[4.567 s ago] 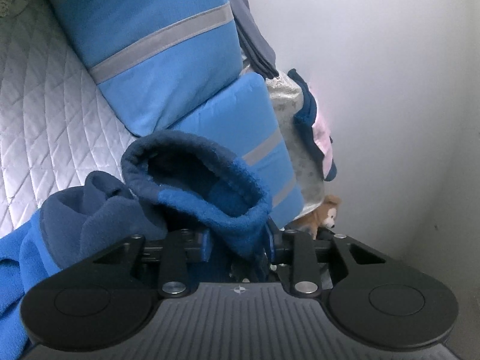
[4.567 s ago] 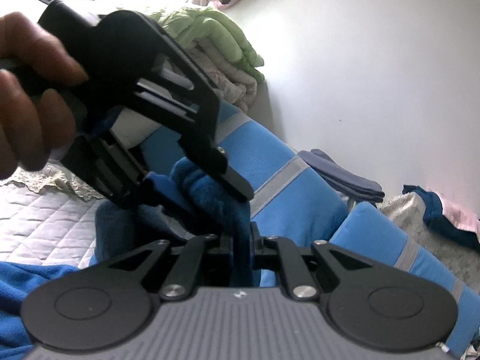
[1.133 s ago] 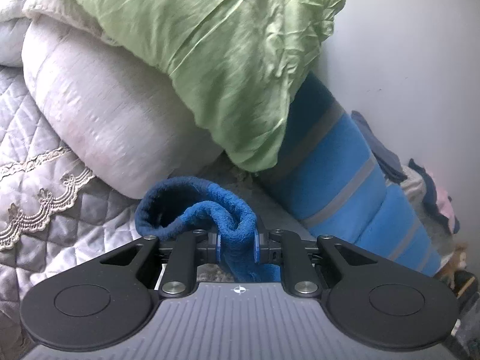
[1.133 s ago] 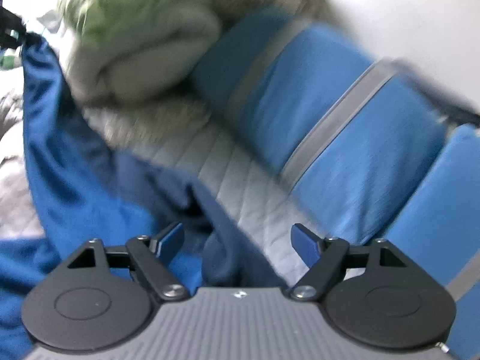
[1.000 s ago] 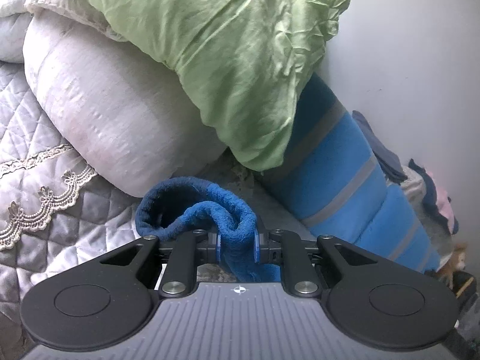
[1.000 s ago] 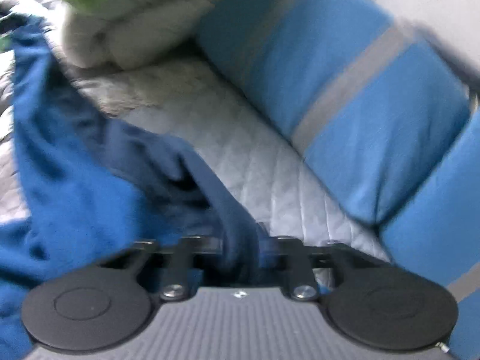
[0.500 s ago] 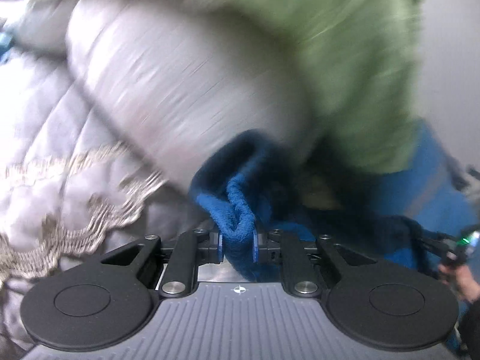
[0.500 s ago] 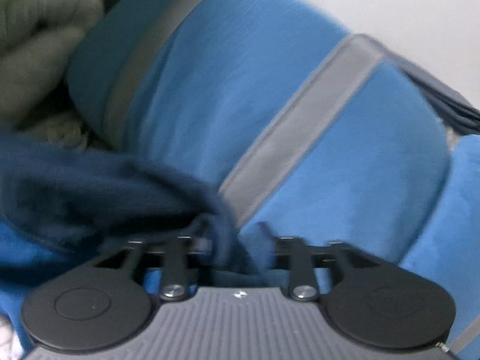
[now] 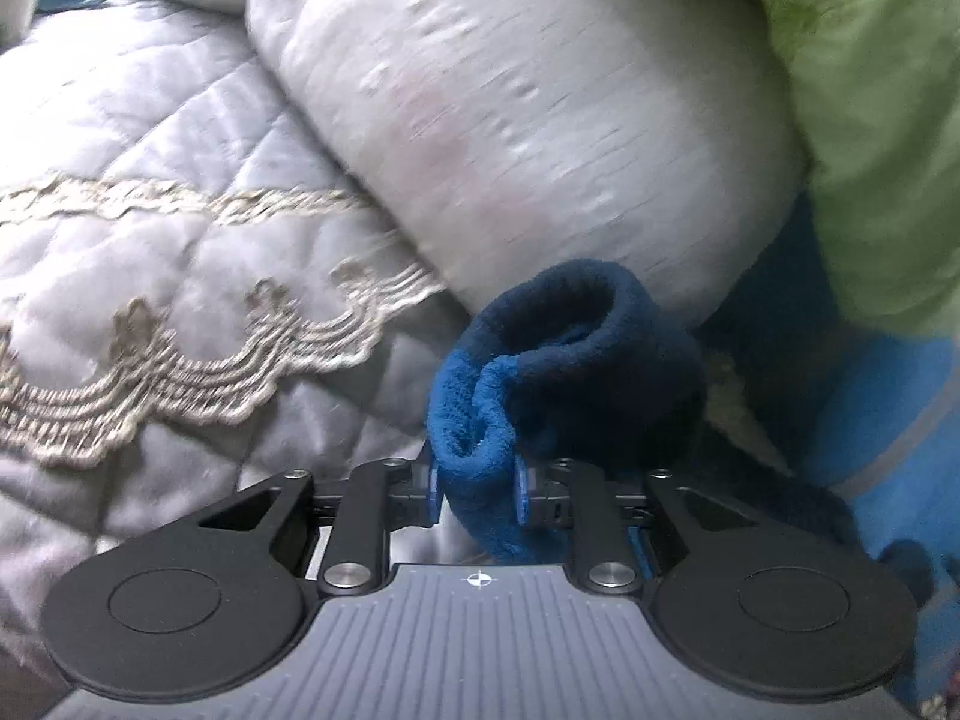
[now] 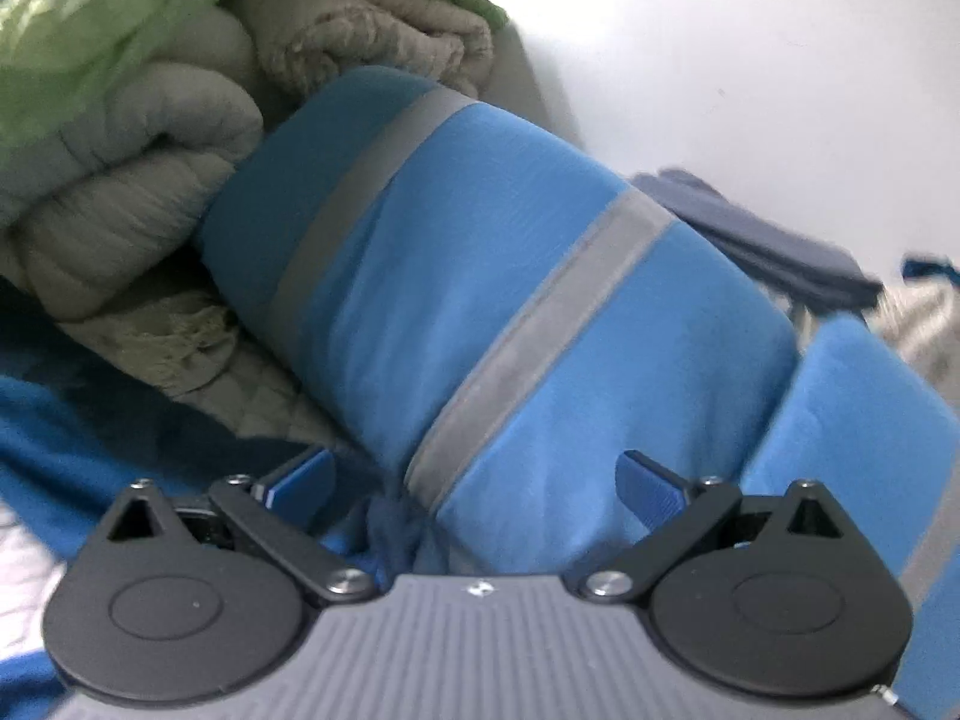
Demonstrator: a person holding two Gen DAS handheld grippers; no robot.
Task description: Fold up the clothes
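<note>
Two claws: your left gripper (image 9: 475, 489) pinches the blue fleece (image 9: 540, 372) while loosening, your right gripper (image 10: 474, 480) spreads wide, letting go.

Our right gripper (image 10: 474, 480) spreads wide before a blue bolster

We see its jaws opening, nothing pinched between them; the grey-banded blue bolster (image 10: 480, 276) fills the middle, a dark blue garment (image 10: 78, 426) lies at lower left, and pale quilts (image 10: 138, 192) under a green cover (image 10: 90, 18) pile behind.
</note>
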